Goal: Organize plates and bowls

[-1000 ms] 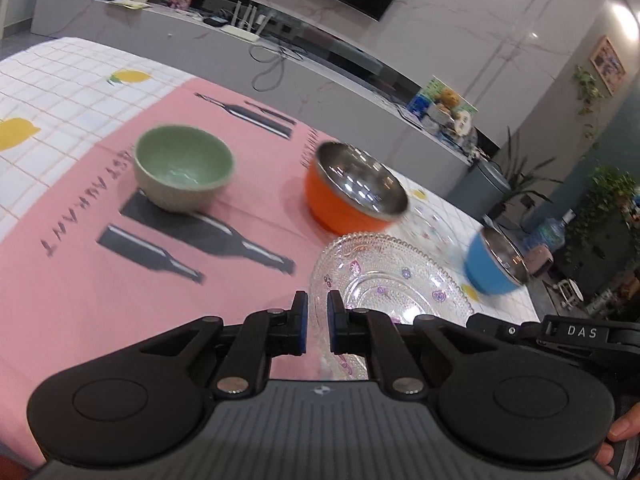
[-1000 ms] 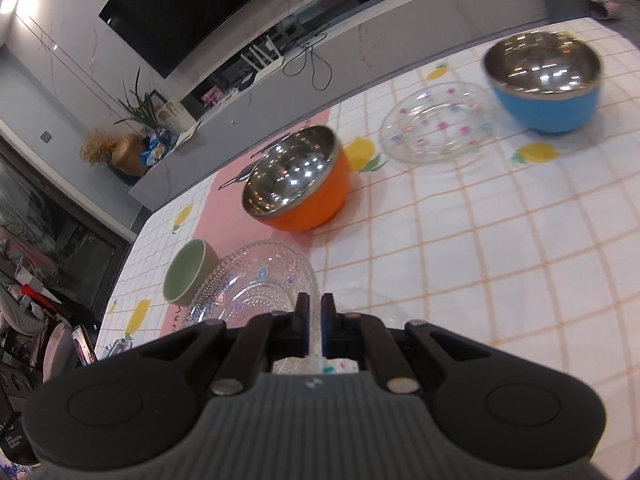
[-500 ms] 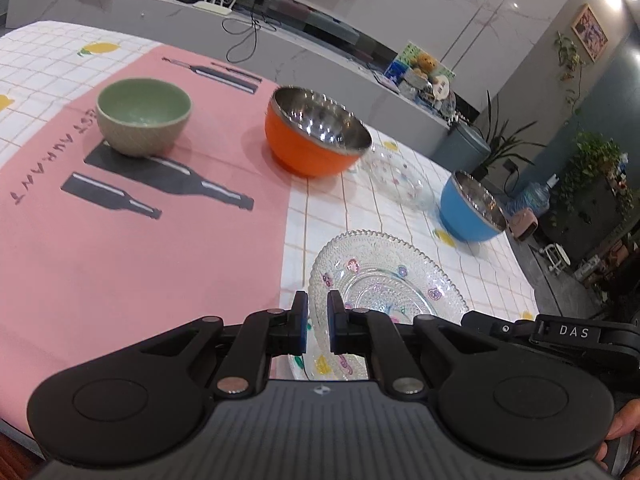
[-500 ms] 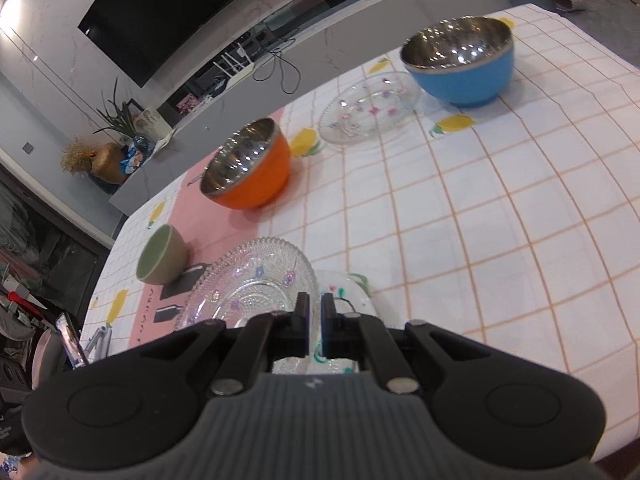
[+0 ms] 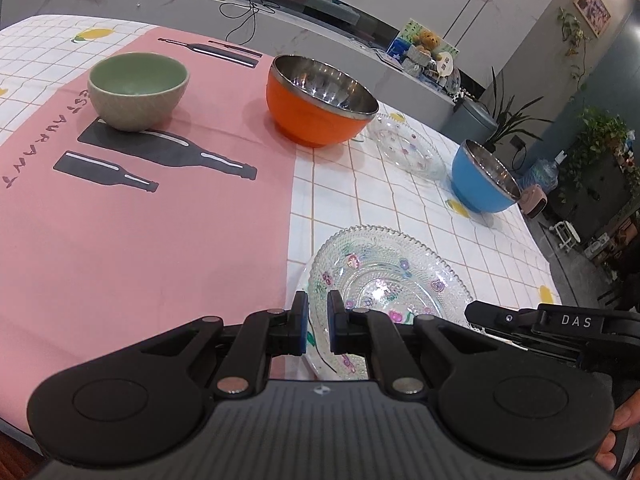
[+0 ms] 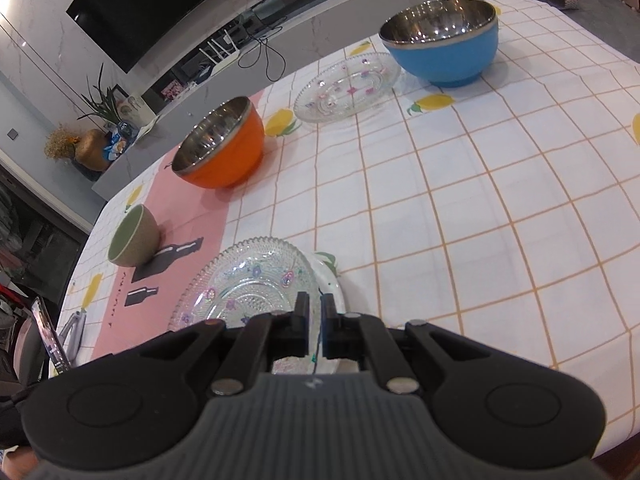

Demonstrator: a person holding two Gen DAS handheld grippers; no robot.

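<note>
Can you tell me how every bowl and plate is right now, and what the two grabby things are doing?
Green bowl: upright, empty, on the pink cloth.
Orange bowl: upright, empty.
Blue bowl: upright, empty.
Small glass plate: flat on the table beside the blue bowl.
Big glass plate: gripped at its rim from both sides.
Left hand-held gripper: shut on the big glass plate.
Right hand-held gripper: shut on the big glass plate.

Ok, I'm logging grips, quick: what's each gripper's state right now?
Left gripper: closed on the rim of the glass plate.
Right gripper: closed on the rim of the white plate beneath it.
</note>
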